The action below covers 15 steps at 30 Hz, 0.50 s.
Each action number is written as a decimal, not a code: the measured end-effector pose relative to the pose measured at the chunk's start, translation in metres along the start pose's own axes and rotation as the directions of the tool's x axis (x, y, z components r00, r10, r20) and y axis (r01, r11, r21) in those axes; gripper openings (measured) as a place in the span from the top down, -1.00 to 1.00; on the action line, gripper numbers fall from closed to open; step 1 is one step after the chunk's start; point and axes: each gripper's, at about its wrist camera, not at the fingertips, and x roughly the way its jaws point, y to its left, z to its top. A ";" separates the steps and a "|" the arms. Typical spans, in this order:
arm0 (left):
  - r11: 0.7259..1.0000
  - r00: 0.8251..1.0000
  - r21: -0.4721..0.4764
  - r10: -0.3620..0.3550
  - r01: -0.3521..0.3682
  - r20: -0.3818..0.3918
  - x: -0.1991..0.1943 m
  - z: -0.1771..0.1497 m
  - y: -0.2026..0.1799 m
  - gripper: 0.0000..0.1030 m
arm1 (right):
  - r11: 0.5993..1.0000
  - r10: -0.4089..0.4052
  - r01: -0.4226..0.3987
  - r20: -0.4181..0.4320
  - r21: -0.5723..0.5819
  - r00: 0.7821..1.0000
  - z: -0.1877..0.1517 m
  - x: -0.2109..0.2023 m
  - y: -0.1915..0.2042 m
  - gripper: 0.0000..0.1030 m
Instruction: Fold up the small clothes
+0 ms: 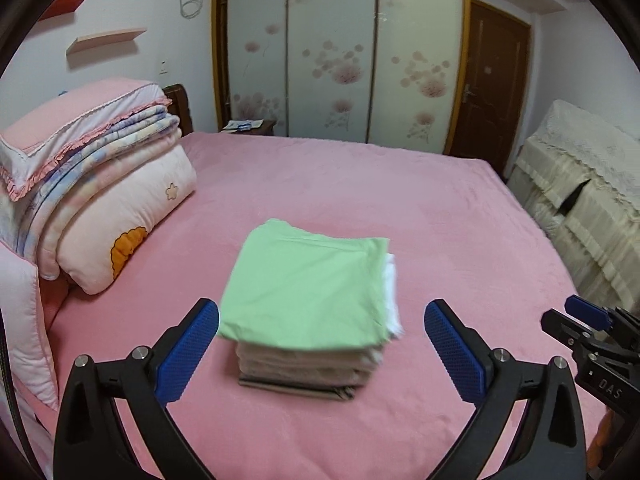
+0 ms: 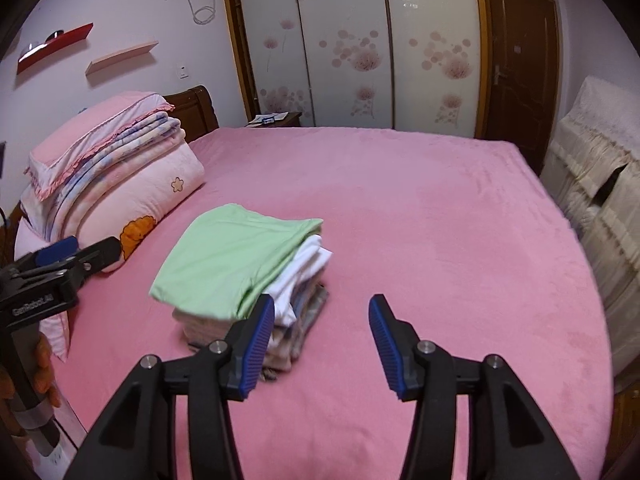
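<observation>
We hold the left gripper [image 1: 322, 332] and right gripper [image 2: 322, 336] wide open, empty. The green-topped stack of folded clothes [image 1: 308, 292] sits mid-bed [image 1: 440, 220]; folded quilts [image 1: 100, 184] lie beyond it

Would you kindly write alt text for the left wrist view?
A stack of folded clothes, green piece on top, sits on a pink bed between the open left tongs. Folded bedding lies at left; the right tongs show at the right edge.

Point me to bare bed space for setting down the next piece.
Widest bare patch: pink bedsheet right of the folded stack, out to the covered furniture. Also open behind the stack toward the wardrobe. Crowded on the left: bedding pile with the left tool beside it.
</observation>
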 end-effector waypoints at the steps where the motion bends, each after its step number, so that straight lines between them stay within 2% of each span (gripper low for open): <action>1: 1.000 1.000 -0.003 -0.016 0.016 0.003 -0.012 -0.007 -0.004 -0.99 | 1.000 -0.002 0.002 0.003 0.004 1.000 -0.003 -0.009 -0.002 -0.11; 9: 0.997 0.997 0.047 -0.068 0.069 -0.027 -0.062 -0.064 -0.045 -0.99 | 0.999 -0.019 0.018 0.019 0.041 1.000 -0.046 -0.074 -0.025 -0.15; 15: 0.988 0.988 0.019 -0.151 0.151 -0.026 -0.107 -0.103 -0.067 -0.99 | 0.997 -0.041 0.039 0.031 0.061 0.999 -0.094 -0.124 -0.045 -0.19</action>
